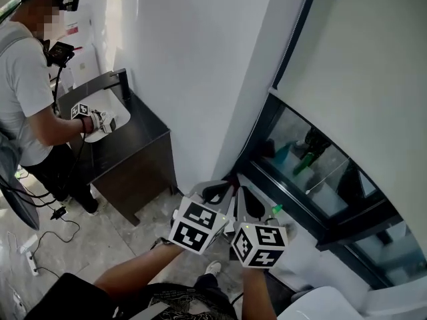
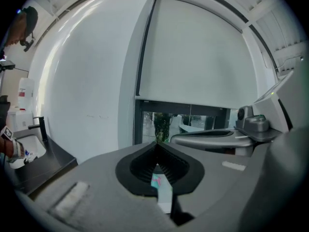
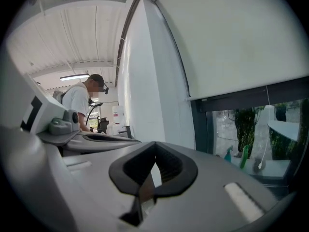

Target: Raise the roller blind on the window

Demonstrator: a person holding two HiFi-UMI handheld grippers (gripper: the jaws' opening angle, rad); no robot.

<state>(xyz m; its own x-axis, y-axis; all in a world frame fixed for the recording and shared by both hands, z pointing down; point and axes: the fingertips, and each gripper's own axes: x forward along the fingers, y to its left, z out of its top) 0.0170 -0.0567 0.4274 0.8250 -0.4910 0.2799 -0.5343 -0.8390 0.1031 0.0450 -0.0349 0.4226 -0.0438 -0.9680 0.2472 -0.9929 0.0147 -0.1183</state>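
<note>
An off-white roller blind (image 1: 360, 59) covers most of the window, and its bottom bar (image 2: 183, 104) hangs above a strip of bare glass (image 1: 313, 169) in a dark frame. In the right gripper view the blind (image 3: 241, 37) fills the upper right, with a thin pull cord (image 3: 265, 129) hanging below it in front of the glass. My left gripper (image 1: 217, 191) and right gripper (image 1: 244, 200) are held side by side, low and short of the window. Both are shut with nothing between the pads. The left gripper (image 2: 156, 146) points at the blind's lower edge. The right gripper (image 3: 154, 146) points at the white pillar beside it.
A white pillar (image 1: 200, 59) stands left of the window. A dark cabinet (image 1: 133, 159) with a tap stands against it, where another person (image 1: 23, 92) works with grippers. Teal and green bottles (image 1: 293, 155) stand behind the glass. Cables (image 1: 47, 225) lie on the floor.
</note>
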